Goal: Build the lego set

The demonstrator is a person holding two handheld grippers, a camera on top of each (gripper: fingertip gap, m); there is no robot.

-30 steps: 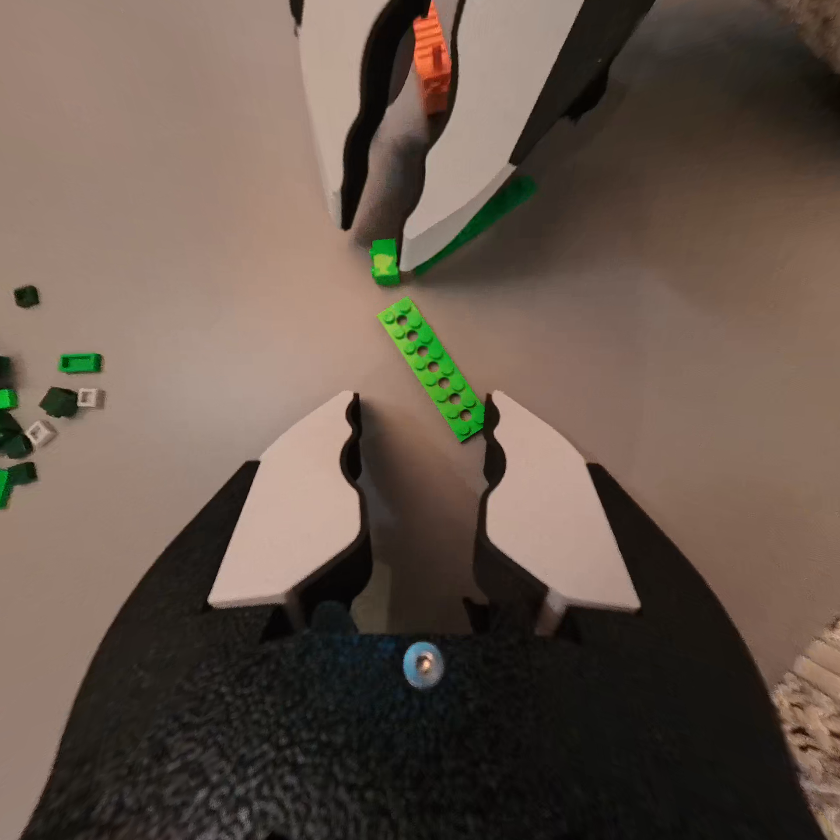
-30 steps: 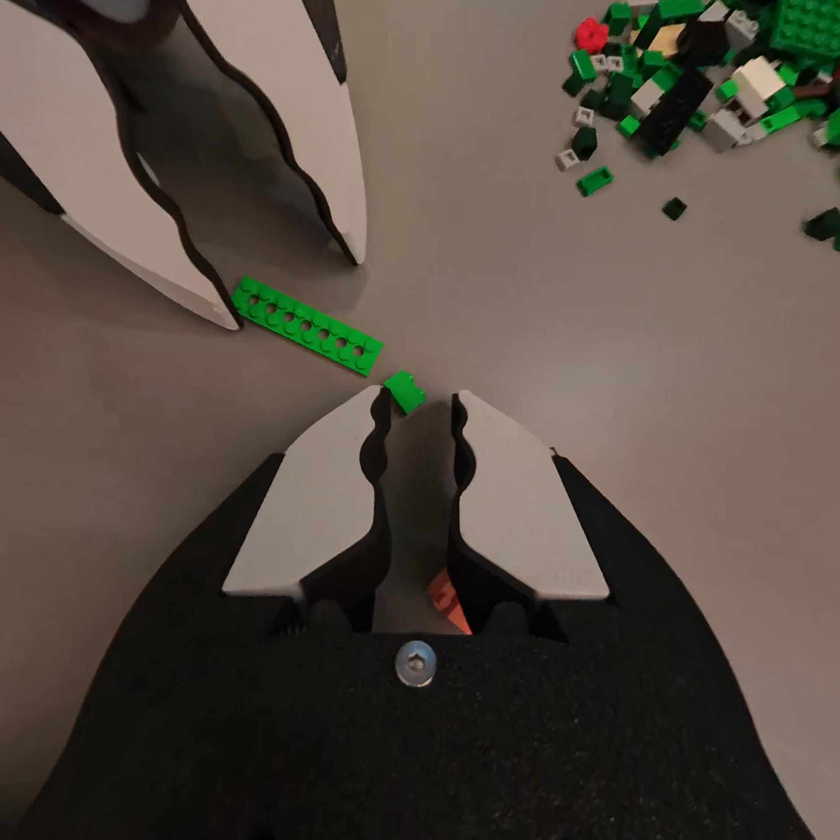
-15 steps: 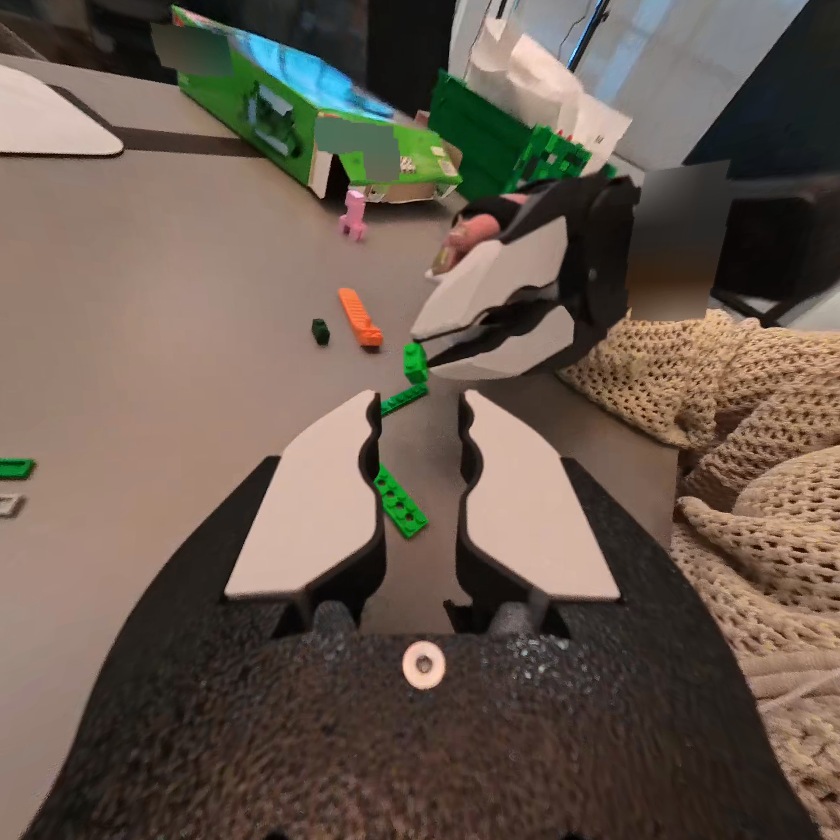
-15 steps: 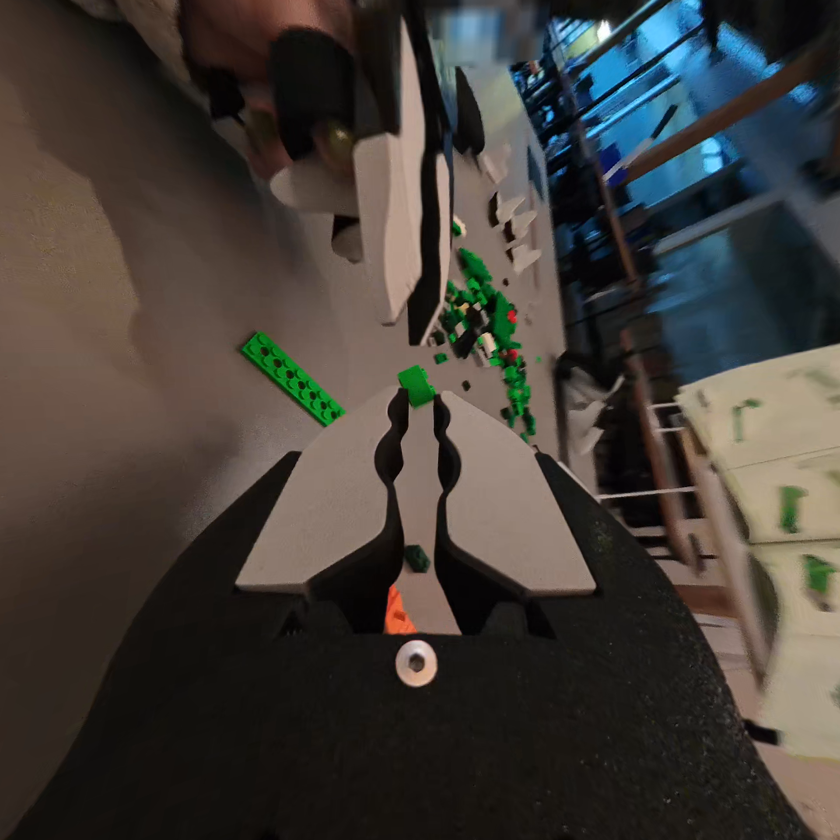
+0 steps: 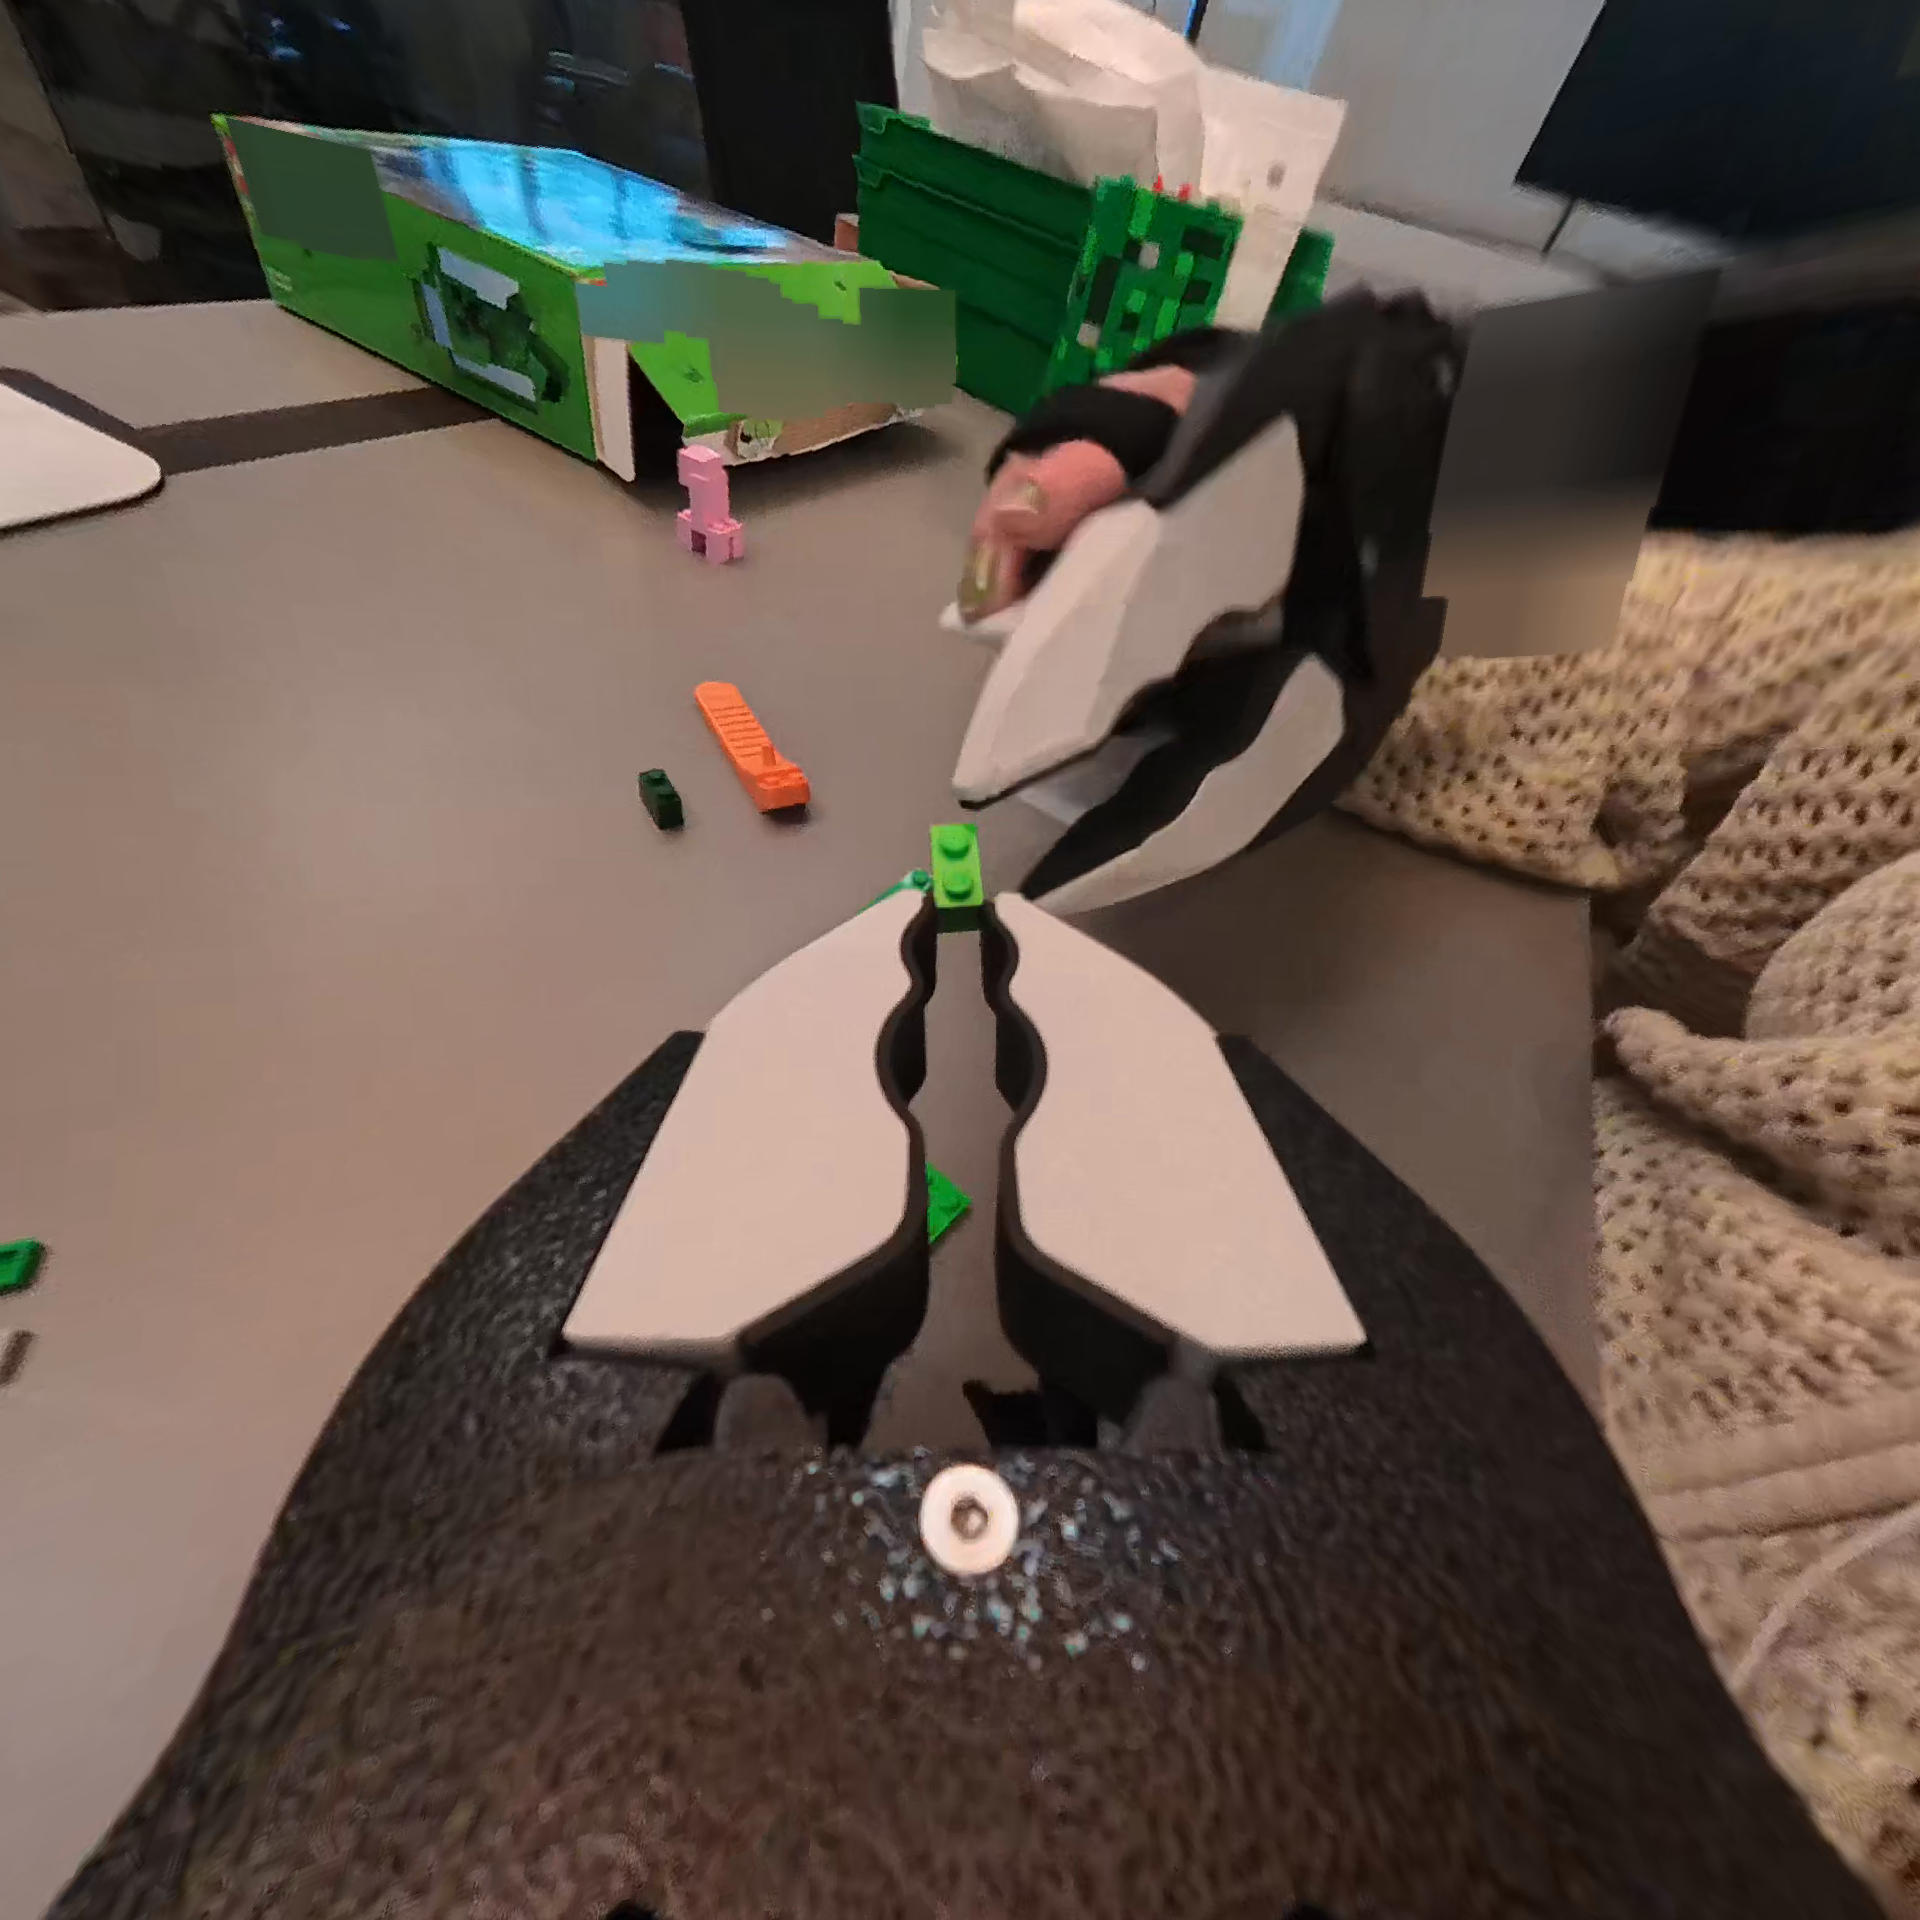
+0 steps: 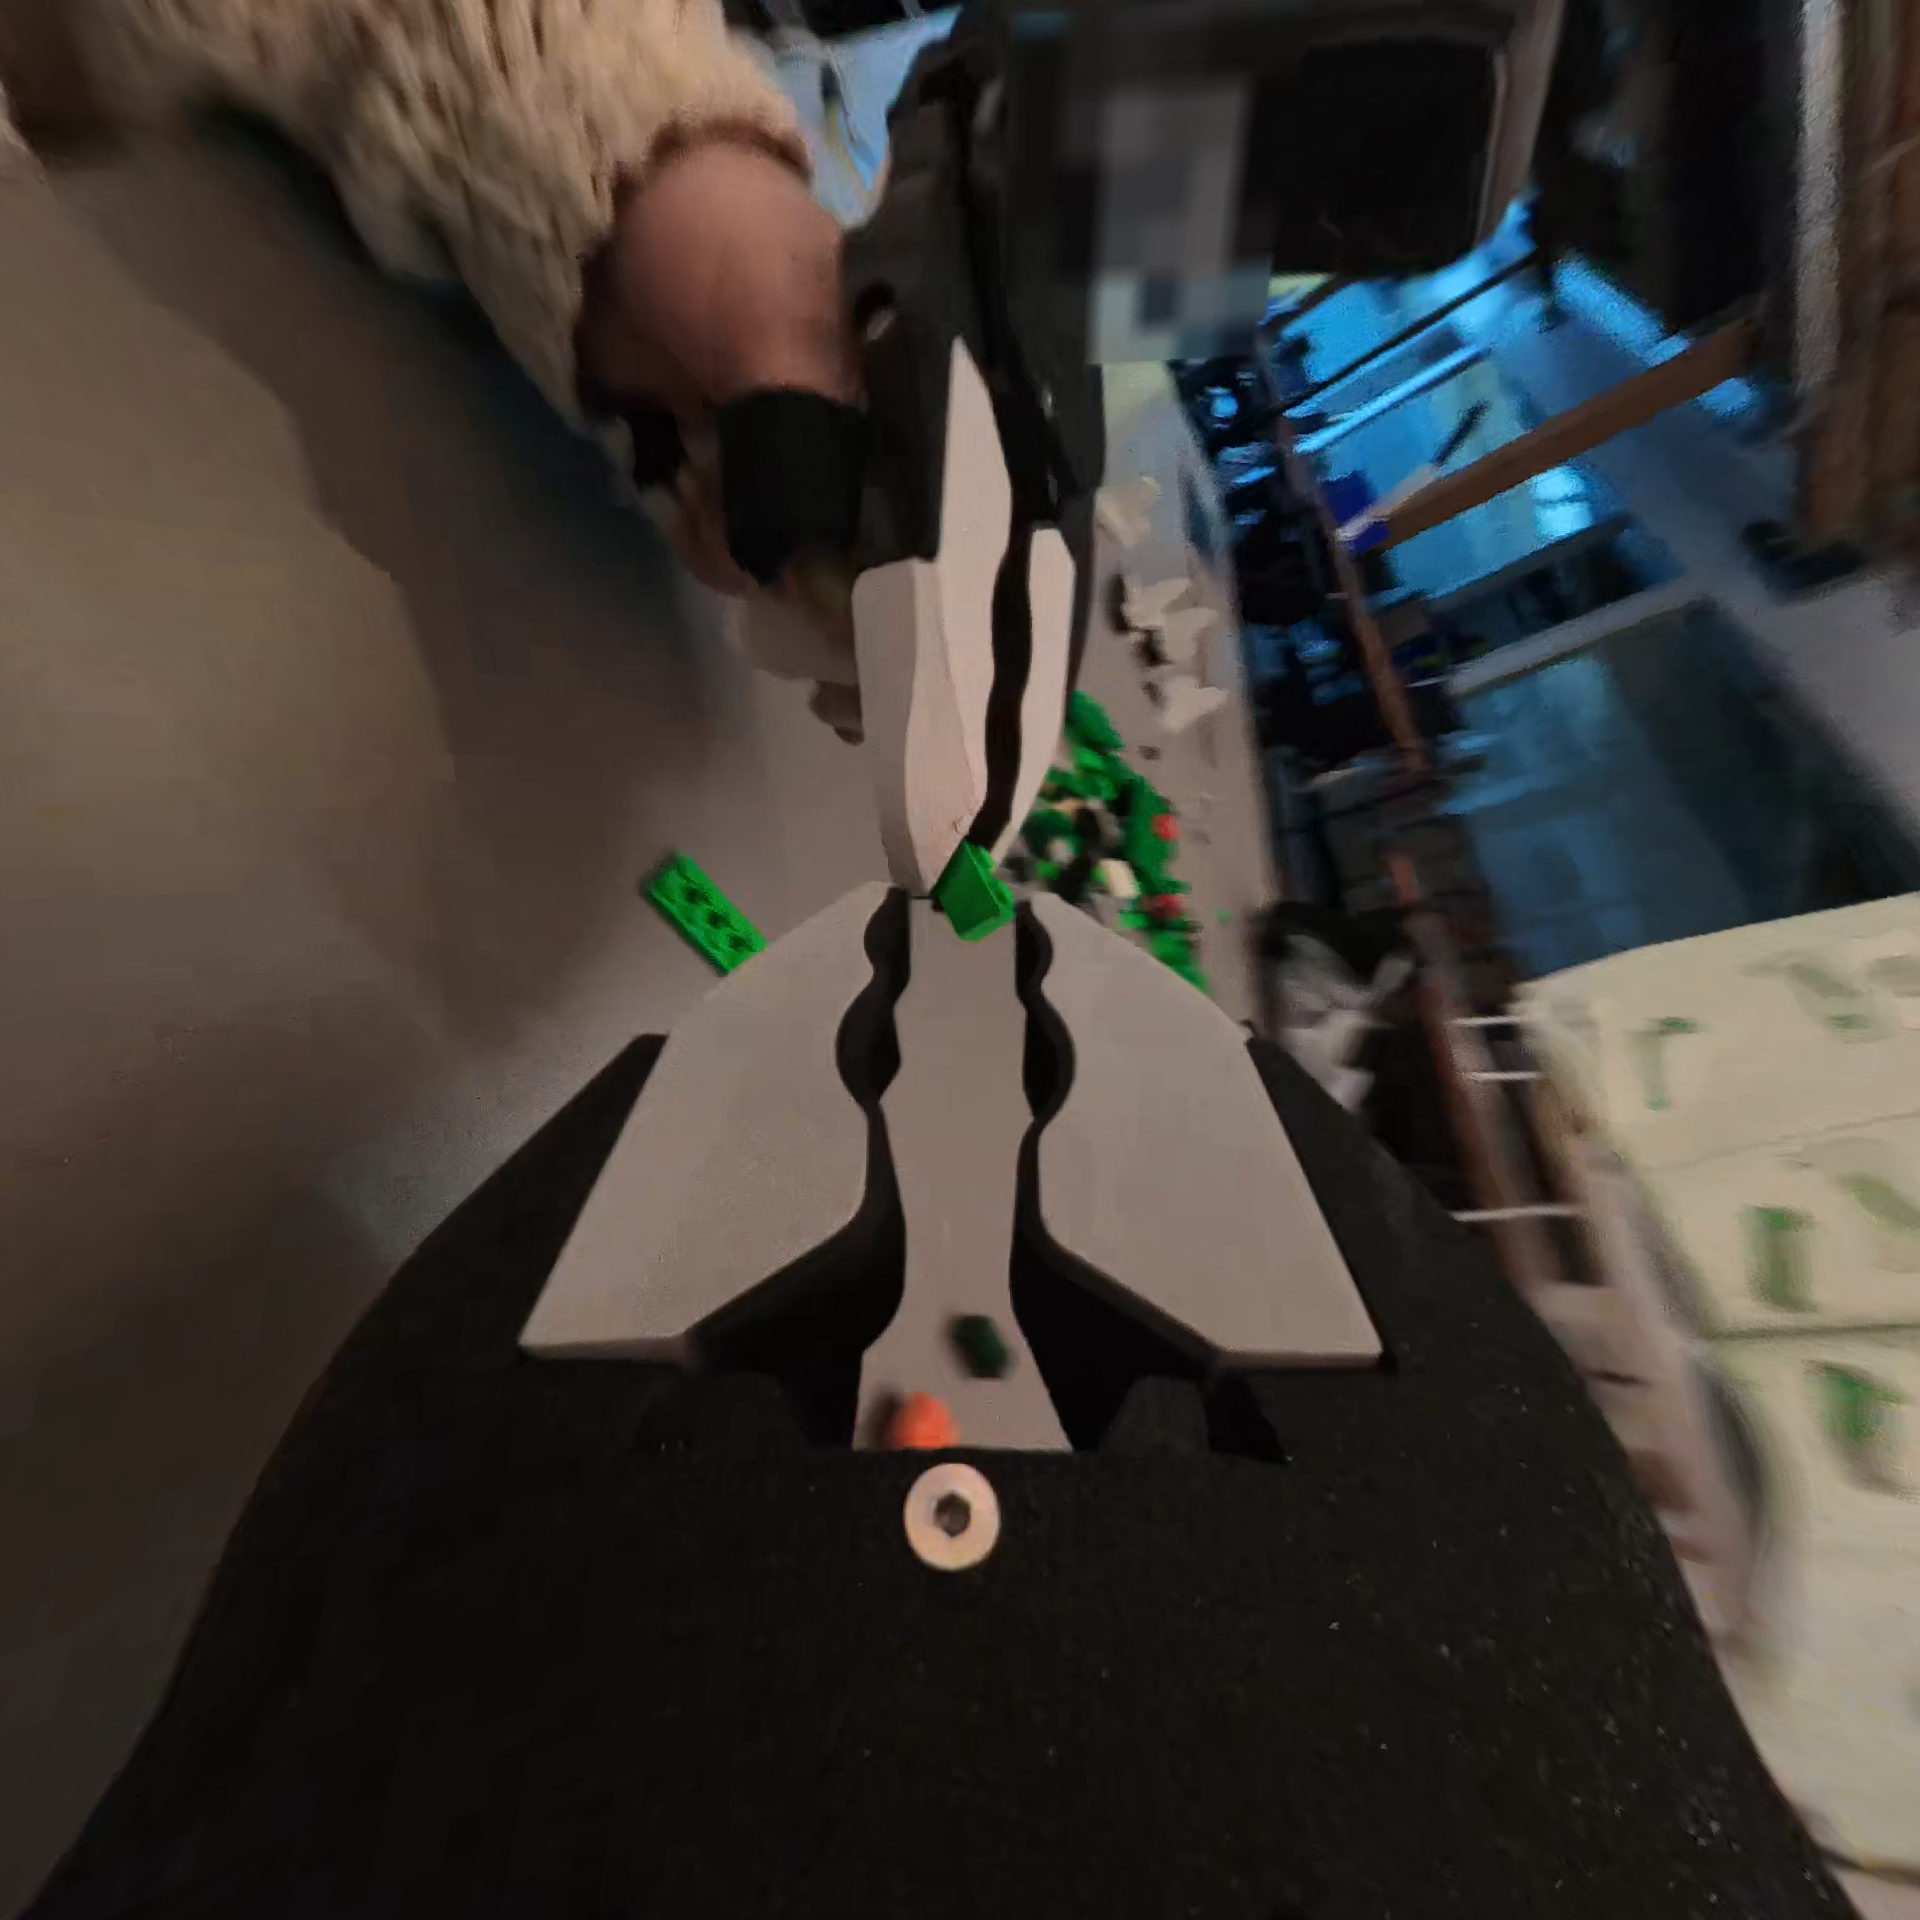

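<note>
Left tongs [image 5: 957,914] are narrowed on a small light-green 1x2 brick [image 5: 956,875] at the tips, centre of frame, its long axis running away from the camera, 2 studs up. Right tongs [image 6: 964,914] sit tip-to-tip w/ the left, part-open; the brick [image 6: 971,891] sits in their gap, and whether they touch it is hard to tell. The long green plate [image 6: 703,912] lies flat on the surface [image 5: 312,831] just left of and below the tips, mostly hidden in the left view. Right view is motion-blurred; brick pile [image 6: 1117,831] behind is indistinct.
</note>
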